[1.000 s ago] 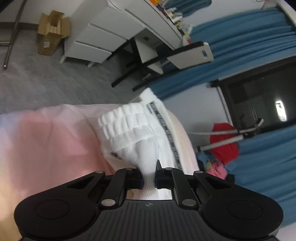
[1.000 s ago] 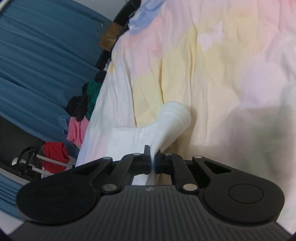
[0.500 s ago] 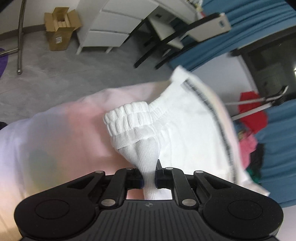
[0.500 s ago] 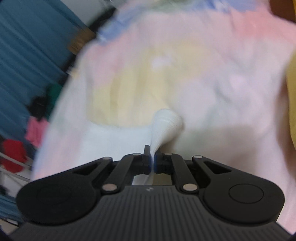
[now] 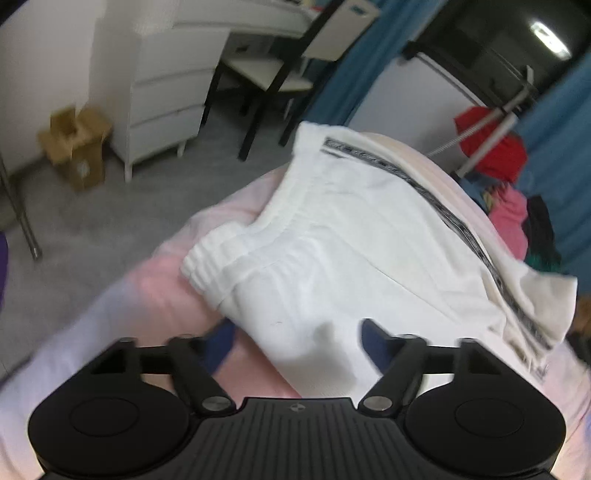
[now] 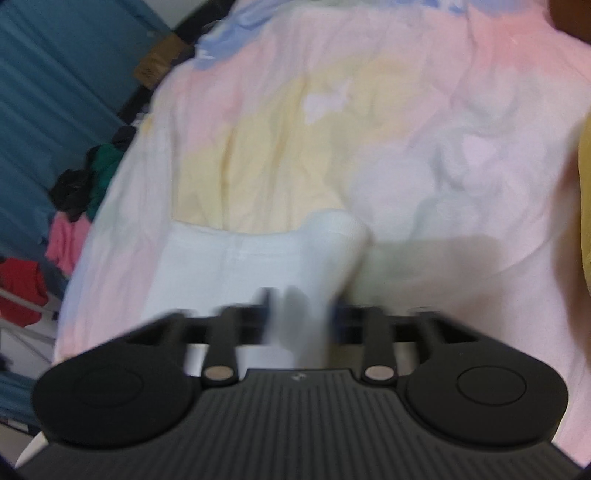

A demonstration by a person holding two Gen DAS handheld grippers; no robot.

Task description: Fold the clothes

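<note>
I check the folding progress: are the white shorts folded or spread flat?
Folded: the white shorts lie doubled on the bedsheet, waistband layers stacked.

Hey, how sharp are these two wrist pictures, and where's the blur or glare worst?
Left wrist view: soft all over, the white shorts with a black side stripe smeared, a ceiling light reflected as glare in the dark window, straight furniture bowed by the fisheye. Right wrist view: blurrier; the opening right gripper streaks around white cloth, and the pastel bedsheet carries a soft shadow.
</note>
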